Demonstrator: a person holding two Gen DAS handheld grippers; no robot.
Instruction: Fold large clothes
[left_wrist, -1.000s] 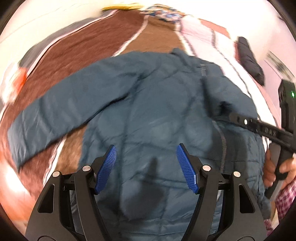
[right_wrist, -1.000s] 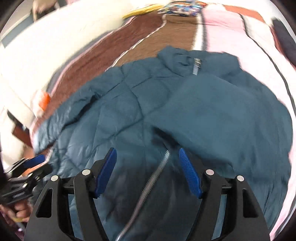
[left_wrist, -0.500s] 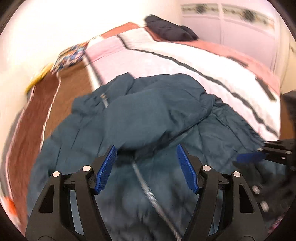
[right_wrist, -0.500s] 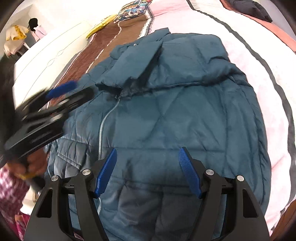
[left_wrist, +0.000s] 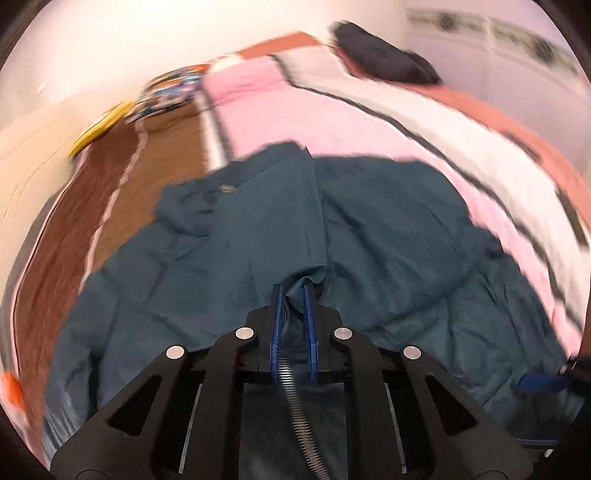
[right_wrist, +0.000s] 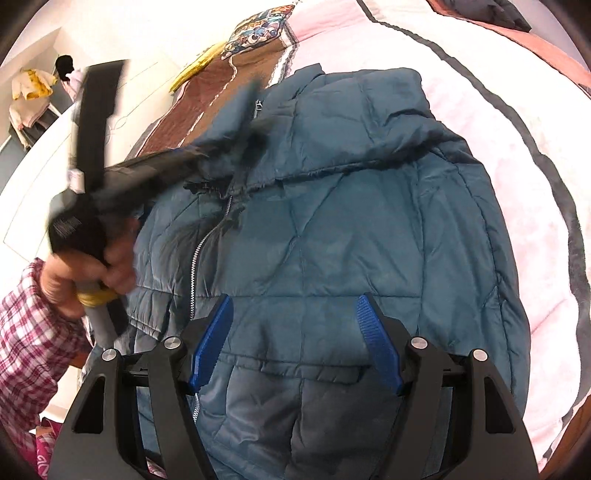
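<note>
A large teal quilted jacket (right_wrist: 351, 229) lies on the bed with its zipper (right_wrist: 195, 258) up and one sleeve folded across the chest. It also fills the left wrist view (left_wrist: 388, 236). My left gripper (left_wrist: 294, 291) is shut on a fold of the jacket's sleeve cuff near the zipper. In the right wrist view the left gripper shows as a blurred dark shape at the left, held by a hand in a plaid sleeve. My right gripper (right_wrist: 295, 321) is open and empty, just above the jacket's lower front near a pocket flap.
The bed has a striped blanket, brown (left_wrist: 122, 192) on the left and pink and white (left_wrist: 332, 118) on the right. A dark garment (left_wrist: 384, 62) lies at the far end. A patterned cushion (right_wrist: 258, 29) and a yellow item (right_wrist: 195, 66) lie at the bed's head.
My left gripper has gone from open to shut on the sleeve fabric. My right gripper has stayed open and shifted little. The left view is blurred by motion.
</note>
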